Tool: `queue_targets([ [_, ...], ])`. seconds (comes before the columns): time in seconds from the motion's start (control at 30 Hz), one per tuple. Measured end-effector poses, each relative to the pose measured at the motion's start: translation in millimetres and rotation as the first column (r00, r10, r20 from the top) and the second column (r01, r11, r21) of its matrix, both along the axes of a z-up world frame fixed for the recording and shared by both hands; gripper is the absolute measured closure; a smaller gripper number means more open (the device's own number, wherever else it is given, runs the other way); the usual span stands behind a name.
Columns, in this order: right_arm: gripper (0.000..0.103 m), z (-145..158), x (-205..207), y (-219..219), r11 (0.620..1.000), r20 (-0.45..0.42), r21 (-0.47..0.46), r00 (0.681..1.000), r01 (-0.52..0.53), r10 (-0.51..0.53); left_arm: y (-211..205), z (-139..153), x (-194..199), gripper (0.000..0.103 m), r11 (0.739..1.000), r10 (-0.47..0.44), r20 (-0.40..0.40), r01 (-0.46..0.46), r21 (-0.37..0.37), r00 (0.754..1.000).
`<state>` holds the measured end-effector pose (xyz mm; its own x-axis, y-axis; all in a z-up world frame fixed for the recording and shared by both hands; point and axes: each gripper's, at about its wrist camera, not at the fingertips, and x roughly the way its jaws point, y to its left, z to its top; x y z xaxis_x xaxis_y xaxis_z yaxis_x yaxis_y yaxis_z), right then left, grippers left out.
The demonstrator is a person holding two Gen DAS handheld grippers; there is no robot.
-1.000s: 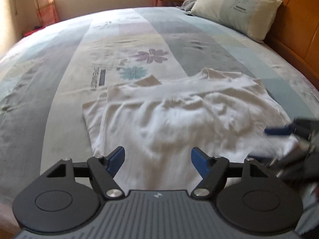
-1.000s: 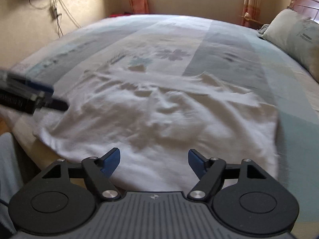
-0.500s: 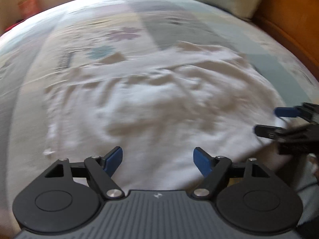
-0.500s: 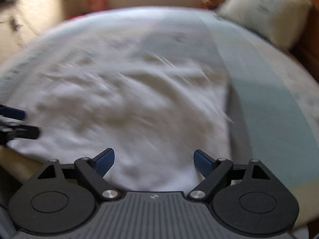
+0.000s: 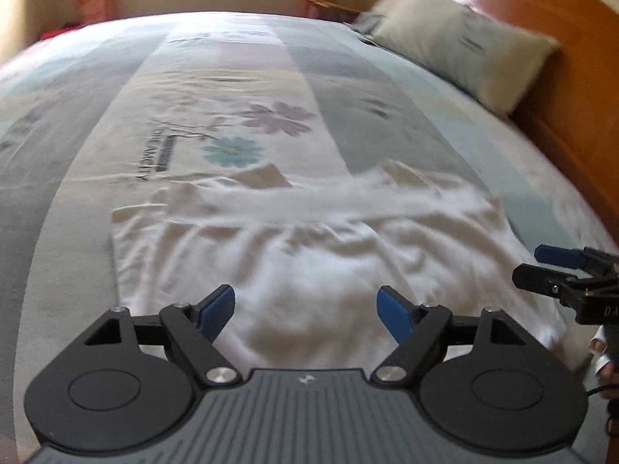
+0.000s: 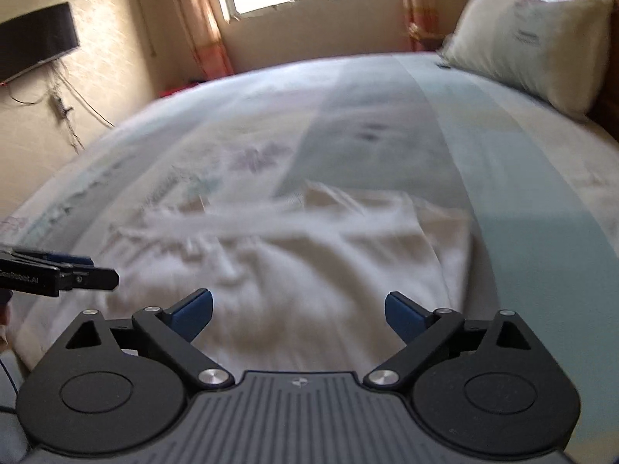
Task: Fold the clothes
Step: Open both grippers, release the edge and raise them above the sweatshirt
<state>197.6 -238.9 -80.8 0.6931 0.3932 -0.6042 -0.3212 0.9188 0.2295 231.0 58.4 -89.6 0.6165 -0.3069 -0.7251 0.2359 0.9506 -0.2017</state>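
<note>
Left wrist view first, closest stuff: the left gripper (image 5: 305, 309) has its blue pads spread wide with nothing pinched, hanging just above the near hem of the white garment (image 5: 309, 255). Over in the right wrist view the right gripper (image 6: 298, 311) is spread even wider; its jaws have just been opening, and there's only air between them, cloth underneath but not touched as far as I can see.

So the garment's lying loose on the bed (image 5: 77, 193), near the front edge, partly folded by the look of it, with a band doubled over along the far side. It's thin, soft, wrinkly knit stuff, lots of little ridges.

What could go wrong, I reckon: fabric this limp bunches up, so a pinch might catch only the top layer and drag the fold crooked. Both frames are smeared too, so fast hands could miss the corners. The near hem also sits close to the mattress edge, so a tug might slide it off.

Further back: smooth printed bedsheet with flowers (image 5: 255, 135), a puffy rectangular pillow (image 5: 468, 46), and a glossy wooden headboard (image 5: 580, 89).
</note>
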Motion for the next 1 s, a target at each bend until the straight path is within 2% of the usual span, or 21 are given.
queue_targets([
  [0.1, 0.003, -8.1, 28.0, 6.1, 0.999, -0.018, 0.033, 1.000, -0.006, 0.007, 12.7, -9.5, 15.0, 0.023, 0.997, 0.030, -0.007, -0.031, -0.067, 1.000],
  [0.23, 0.004, -38.9, 60.8, 3.4, 0.998, -0.126, 0.058, 0.992, 0.031, -0.024, 30.0, -27.3, 33.0, 0.023, 0.986, 0.095, -0.054, -0.101, -0.135, 0.994],
  [0.3, 0.004, -44.1, 67.2, -0.4, 0.997, -0.122, 0.075, 0.992, 0.025, -0.016, 37.9, -31.7, 39.9, 0.023, 0.978, 0.128, -0.064, -0.136, -0.159, 0.990],
  [0.33, 0.004, -46.1, 70.0, -2.4, 0.996, -0.117, 0.084, 0.993, 0.020, -0.011, 41.9, -33.8, 43.3, 0.023, 0.973, 0.144, -0.068, -0.154, -0.170, 0.987],
  [0.4, 0.004, -39.7, 72.4, -1.8, 0.996, -0.115, 0.083, 0.993, 0.039, -0.029, 44.8, -29.7, 49.4, 0.023, 0.973, 0.179, -0.069, -0.187, -0.138, 0.982],
  [0.43, 0.003, -35.9, 73.4, -1.2, 0.995, -0.114, 0.081, 0.993, 0.050, -0.041, 45.5, -26.0, 51.3, 0.023, 0.973, 0.178, -0.065, -0.186, -0.139, 0.982],
  [0.5, 0.000, -25.5, 69.3, 4.1, 0.998, -0.059, 0.038, 0.997, 0.050, -0.048, 46.2, -18.9, 53.3, 0.023, 0.971, 0.141, -0.054, -0.149, -0.189, 0.988],
  [0.6, 0.000, -22.7, 71.6, 11.2, 1.000, -0.022, 0.002, 1.000, 0.015, -0.015, 40.5, -21.4, 60.7, 0.020, 0.966, 0.080, -0.049, -0.089, -0.243, 0.996],
  [0.7, 0.000, -36.4, 85.4, 11.4, 0.998, -0.054, -0.043, 0.997, 0.045, -0.048, 37.6, -36.6, 77.5, 0.021, 0.972, 0.113, -0.090, -0.129, -0.197, 0.989],
  [0.73, 0.000, -41.9, 90.5, 10.3, 0.997, -0.070, -0.055, 0.995, 0.062, -0.066, 38.9, -38.3, 80.9, 0.020, 0.969, 0.122, -0.101, -0.140, -0.203, 0.987],
  [0.83, 0.000, -37.4, 86.9, 6.4, 0.997, -0.076, -0.039, 0.994, 0.071, -0.073, 40.5, -27.0, 80.1, 0.020, 0.968, 0.133, -0.087, -0.148, -0.205, 0.987],
  [0.9, 0.000, -30.3, 77.5, 1.1, 0.997, -0.076, -0.015, 0.994, 0.080, -0.081, 42.5, -16.2, 72.5, 0.020, 0.971, 0.140, -0.058, -0.149, -0.189, 0.988],
  [1.0, 0.000, -20.0, 56.4, -6.1, 0.997, -0.066, -0.007, 0.994, 0.082, -0.082, 49.2, -1.2, 55.7, 0.019, 0.969, 0.136, -0.059, -0.146, -0.202, 0.989],
])
